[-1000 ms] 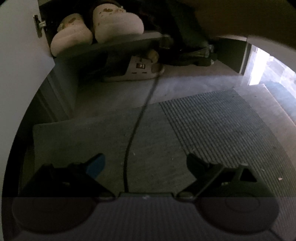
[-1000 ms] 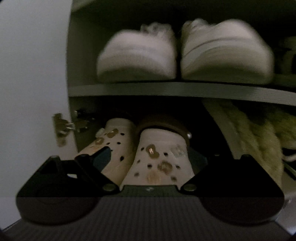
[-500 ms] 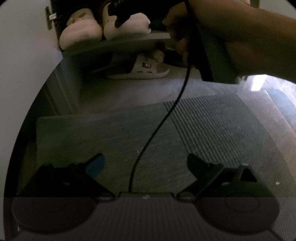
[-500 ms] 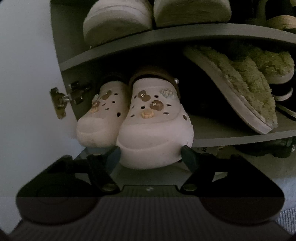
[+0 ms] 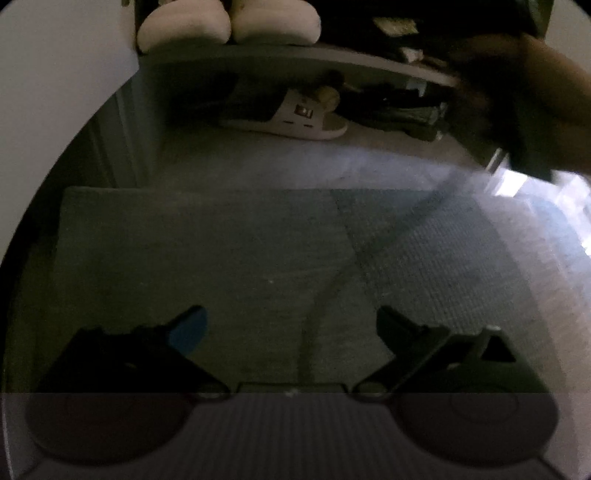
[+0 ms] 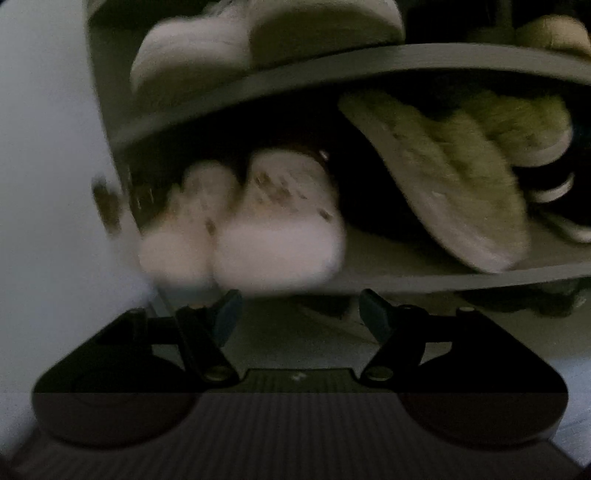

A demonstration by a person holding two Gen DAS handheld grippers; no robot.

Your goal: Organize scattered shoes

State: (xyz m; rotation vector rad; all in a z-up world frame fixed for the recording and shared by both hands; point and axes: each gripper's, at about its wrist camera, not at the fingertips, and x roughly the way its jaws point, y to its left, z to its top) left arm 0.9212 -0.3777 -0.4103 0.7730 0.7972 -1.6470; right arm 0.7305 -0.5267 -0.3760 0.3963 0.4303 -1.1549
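Observation:
Two pale pink clogs with charms stand side by side at the left end of a grey shelf (image 6: 424,280); the right clog (image 6: 280,236) and the left clog (image 6: 184,232) are blurred. My right gripper (image 6: 300,312) hangs just below and in front of the shelf edge, open, with nothing between its fingers and clear of both clogs. The same clog toes (image 5: 229,26) show at the top of the left wrist view. My left gripper (image 5: 291,328) is open over a grey floor mat (image 5: 184,251), holding nothing. A white slide sandal (image 5: 295,116) lies on the floor under the lowest shelf.
Green fuzzy slippers (image 6: 461,166) lean on the same shelf to the right of the clogs, and white sneakers (image 6: 258,40) sit one shelf up. A white cabinet door (image 6: 48,147) stands at the left. A person's arm (image 5: 535,103) and a dark cable (image 5: 332,288) cross the left wrist view.
My right gripper has drawn back and down from the right clog, which stays on the shelf. In the left wrist view the arm has shifted to the right edge.

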